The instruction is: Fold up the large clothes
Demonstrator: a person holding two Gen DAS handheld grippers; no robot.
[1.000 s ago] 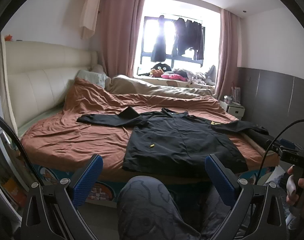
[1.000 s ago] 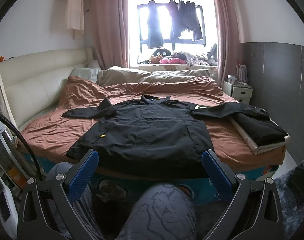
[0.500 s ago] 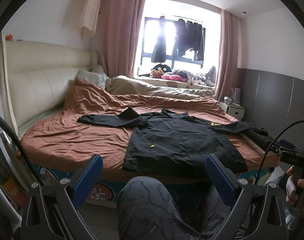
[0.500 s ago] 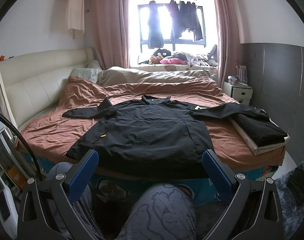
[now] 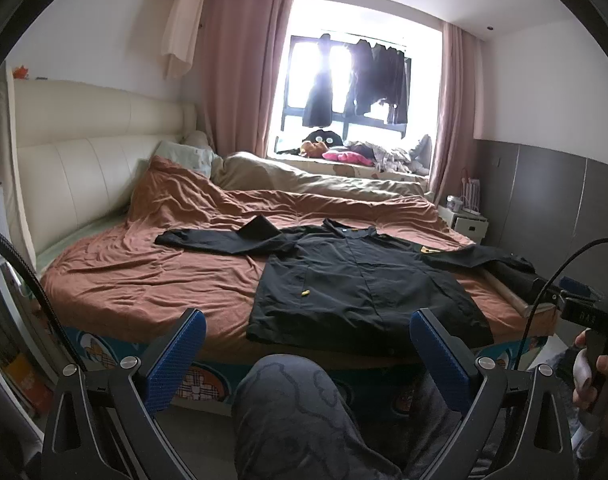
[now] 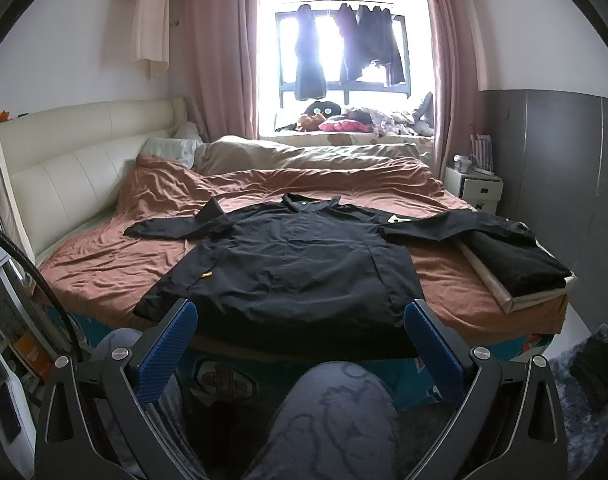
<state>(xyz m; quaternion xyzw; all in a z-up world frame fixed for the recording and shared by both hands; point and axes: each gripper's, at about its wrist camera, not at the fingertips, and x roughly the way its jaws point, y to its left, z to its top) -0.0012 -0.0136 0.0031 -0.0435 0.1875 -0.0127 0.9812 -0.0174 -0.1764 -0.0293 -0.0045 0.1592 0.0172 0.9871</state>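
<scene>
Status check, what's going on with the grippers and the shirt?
Left gripper open, right gripper open, both empty. Black shirt flat on bed, sleeves out, unfolded. Knee below grippers.

No wording can be read with any certainty: the small display (image 5: 585,313) on the right gripper's handle at the edge of the left wrist view shows pale characters too blurred to make out, and the black jacket's (image 6: 299,256) yellow patch (image 6: 396,219) is illegible.

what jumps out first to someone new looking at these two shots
A large black collared jacket lies spread flat, sleeves out, on the rumpled rust-brown bedspread. Behind it, dark clothes hang in the bright window. Low in each view, an open blue-padded tool, left tool and right tool, frames a knee in grey patterned trousers.
</scene>
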